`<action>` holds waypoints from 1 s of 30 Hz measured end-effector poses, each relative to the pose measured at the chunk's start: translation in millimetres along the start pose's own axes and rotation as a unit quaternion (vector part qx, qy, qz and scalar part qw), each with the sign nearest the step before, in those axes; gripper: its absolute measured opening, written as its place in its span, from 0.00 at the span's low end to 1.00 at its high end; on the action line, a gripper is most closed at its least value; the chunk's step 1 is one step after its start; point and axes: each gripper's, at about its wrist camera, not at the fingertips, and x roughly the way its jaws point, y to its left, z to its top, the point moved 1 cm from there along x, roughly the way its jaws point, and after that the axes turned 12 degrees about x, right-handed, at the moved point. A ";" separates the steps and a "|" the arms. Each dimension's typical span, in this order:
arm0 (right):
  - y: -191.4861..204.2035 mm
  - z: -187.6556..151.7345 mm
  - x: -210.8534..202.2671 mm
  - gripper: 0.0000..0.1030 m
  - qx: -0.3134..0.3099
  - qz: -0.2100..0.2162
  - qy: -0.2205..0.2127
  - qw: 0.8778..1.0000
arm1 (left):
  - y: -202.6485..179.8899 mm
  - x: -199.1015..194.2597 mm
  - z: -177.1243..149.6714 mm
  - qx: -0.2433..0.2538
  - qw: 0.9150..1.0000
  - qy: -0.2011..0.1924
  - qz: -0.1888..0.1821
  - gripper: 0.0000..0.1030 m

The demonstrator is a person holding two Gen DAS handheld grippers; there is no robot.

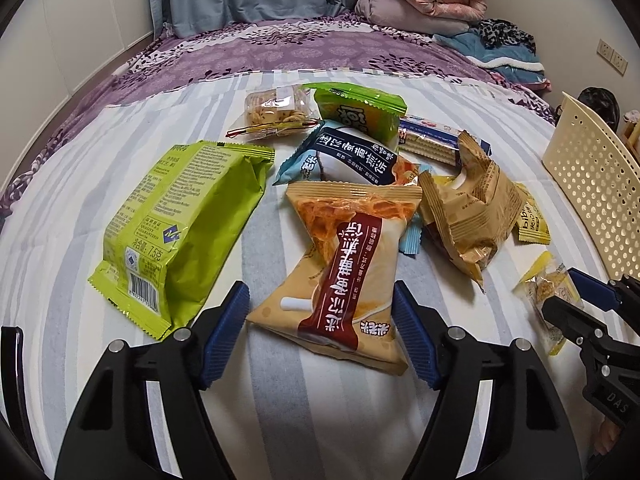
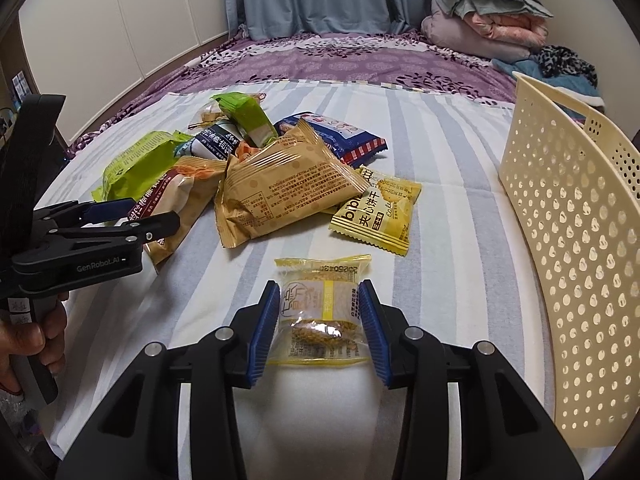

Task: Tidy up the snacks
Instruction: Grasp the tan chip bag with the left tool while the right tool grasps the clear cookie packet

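The right claw is seen straddling a small yellow packet that lies flat on the striped bed, apart from the pile; its blue pads are set just at the packet's two sides, though whether it is already squeezed cannot be told from here. The left claw is spread wide around the near end of a tan-and-red bag, with gaps visible on both sides, so nothing is held by it. Little sorting appears to be done, it is judged: the snacks are mostly gathered in one loose heap in the middle of the bed. A green bag is lying to the left, a brown bag is propped on its neighbours, a yellow biscuit pack is tucked at its edge, and a blue cracker pack and others are stacked behind. The cream basket is standing at the right, near the yellow packet; its inside is not shown, so what is already stored cannot be told. Nearly the whole heap seems left to be moved, with the small packet likely first.
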 end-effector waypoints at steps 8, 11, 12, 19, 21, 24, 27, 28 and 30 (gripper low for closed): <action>-0.5 -3.2 -3.8 0.40 0.004 0.005 -0.002 1.000 | -8.6 8.6 8.6 0.011 1.000 0.003 0.010 0.70; 0.4 -3.8 -5.5 0.40 0.003 0.006 -0.003 1.000 | -5.4 6.7 7.6 0.003 1.000 -0.003 0.004 0.61; 0.6 -3.7 -6.3 0.40 0.003 0.007 -0.003 1.000 | -3.5 4.0 6.2 -0.003 1.000 -0.007 0.004 0.59; 10.0 0.0 -23.5 0.40 -0.001 0.022 -0.024 0.999 | 8.8 -22.2 -0.2 -0.026 0.999 -0.035 -0.002 0.56; 12.9 1.0 -28.1 0.40 -0.004 0.026 -0.029 0.999 | 10.8 -33.5 0.0 -0.029 0.998 -0.047 -0.004 0.55; 15.5 2.5 -37.1 0.40 -0.007 0.034 -0.040 0.999 | 9.6 -49.0 1.4 -0.028 0.998 -0.063 -0.006 0.55; 15.0 5.3 -47.5 0.40 -0.004 0.039 -0.053 0.998 | 5.4 -64.2 5.2 -0.023 0.997 -0.077 -0.009 0.55; 13.9 6.1 -51.0 0.40 -0.002 0.041 -0.058 0.998 | 3.2 -69.8 6.9 -0.019 0.996 -0.083 -0.011 0.55; 10.4 8.1 -58.5 0.40 0.002 0.043 -0.068 0.997 | -2.8 -80.2 11.0 -0.012 0.995 -0.094 -0.012 0.55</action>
